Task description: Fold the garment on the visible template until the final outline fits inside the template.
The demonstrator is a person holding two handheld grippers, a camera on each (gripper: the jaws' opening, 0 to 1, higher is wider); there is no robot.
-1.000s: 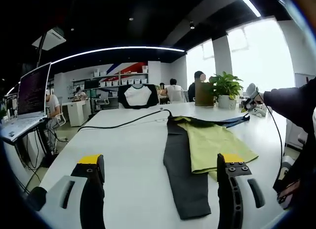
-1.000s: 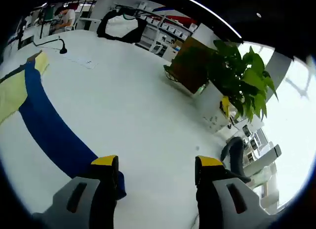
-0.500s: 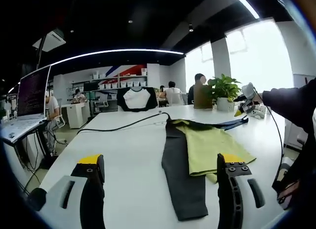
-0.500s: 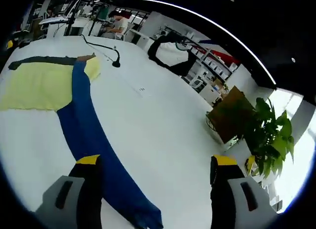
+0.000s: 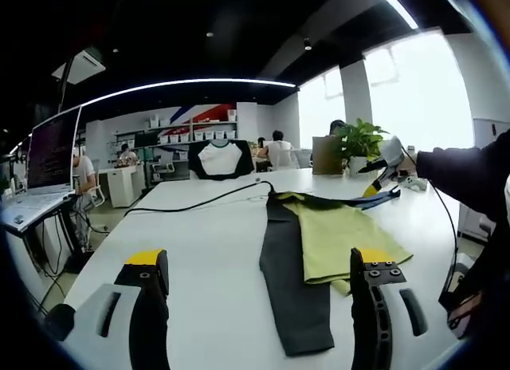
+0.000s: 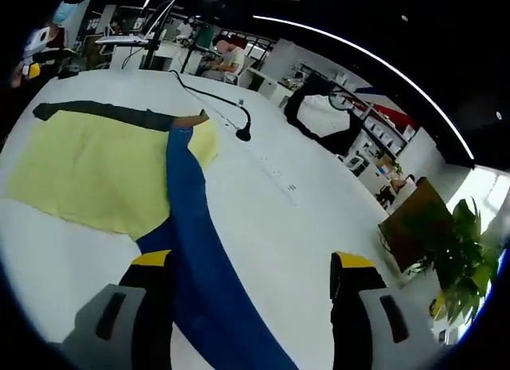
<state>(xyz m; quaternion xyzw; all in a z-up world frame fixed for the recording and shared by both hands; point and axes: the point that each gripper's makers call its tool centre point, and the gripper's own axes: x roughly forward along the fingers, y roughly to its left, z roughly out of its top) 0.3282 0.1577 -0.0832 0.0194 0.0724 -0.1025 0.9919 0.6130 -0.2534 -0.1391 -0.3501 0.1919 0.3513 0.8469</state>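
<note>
A garment lies flat on the white table (image 5: 199, 250). It has a yellow-green body (image 5: 343, 234), a dark grey sleeve (image 5: 295, 290) and a blue sleeve (image 5: 374, 198). My left gripper (image 5: 259, 266) hovers open over the near table edge, short of the grey sleeve's cuff. My right gripper (image 5: 373, 186), held by a person's dark-sleeved arm, hangs at the far end of the blue sleeve. In the right gripper view the blue sleeve (image 6: 199, 234) runs between the open jaws of my right gripper (image 6: 251, 262), with the yellow body (image 6: 103, 171) and grey sleeve (image 6: 103, 112) beyond.
A black cable (image 5: 199, 199) crosses the table and ends in a small black base (image 6: 243, 135). A laptop (image 5: 48, 159) stands at the left. A potted plant (image 5: 362, 139) and a brown box (image 6: 414, 226) sit at the far end. A black-and-white shirt (image 5: 221, 156) hangs behind.
The right gripper has swung away from the plant, back over the blue sleeve and closer to the yellow body. The left gripper has hardly moved.
</note>
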